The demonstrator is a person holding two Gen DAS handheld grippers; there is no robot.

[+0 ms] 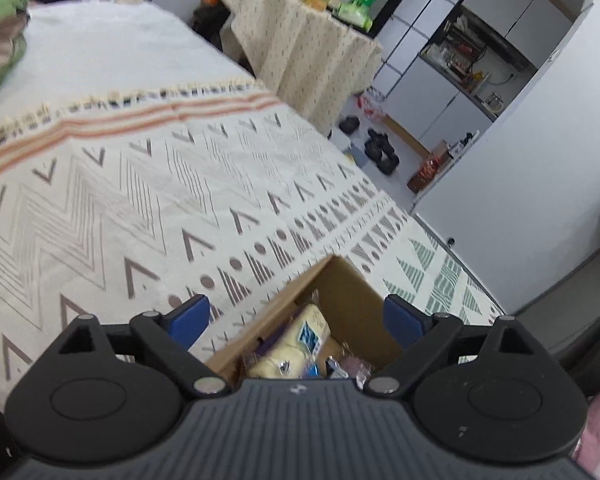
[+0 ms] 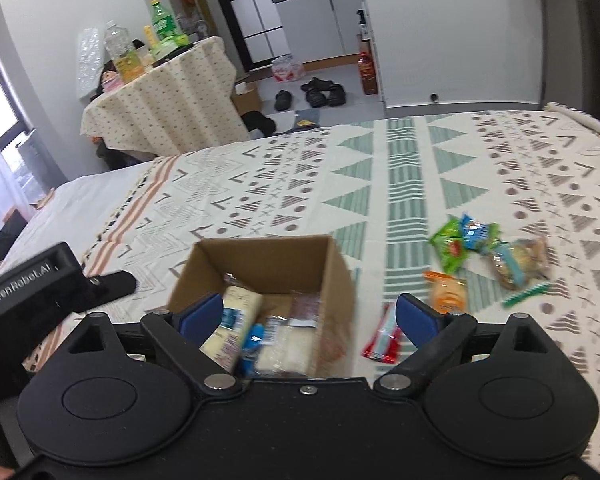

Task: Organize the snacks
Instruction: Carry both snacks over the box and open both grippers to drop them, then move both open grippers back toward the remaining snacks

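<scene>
Blue fingertips [image 2: 198,316] of your right gripper [image 2: 308,318] sit spread wide over the cardboard box [image 2: 336,280], nothing between them. Left gripper [image 1: 296,320] is the same: pads apart, empty, hovering above that box's far corner [image 1: 352,292].

Box stands on the patterned bedspread [image 2: 420,168], open-topped, already holding a pale yellow packet [image 2: 236,320], a blue-wrapped item [image 2: 254,340] and a clear-wrapped pack [image 2: 288,340].

Loose snacks lie to your right of the box:
- red stick pack [image 2: 382,336], just beside the box wall
- orange packet [image 2: 446,294], near your right fingertip
- green bag [image 2: 450,248] and blue packet [image 2: 476,232], touching each other
- biscuit pack [image 2: 520,260] and a green strip [image 2: 526,295], furthest out

My read: several items in, about six left, next pick is probably the red stick or the orange packet.

Risks:
- Both frames are blurred, so you look to be moving fast; slow down before closing or you'll miss thin wrappers.
- Flat packs on soft fabric: fingers can pinch bedspread along with the wrapper.
- Box is light and unanchored on a soft surface; a knock from either gripper could tip or shove it.
- Green and blue overlap: grabbing one may drag the other.
- Both grippers are crowded over the box; they could collide.
</scene>
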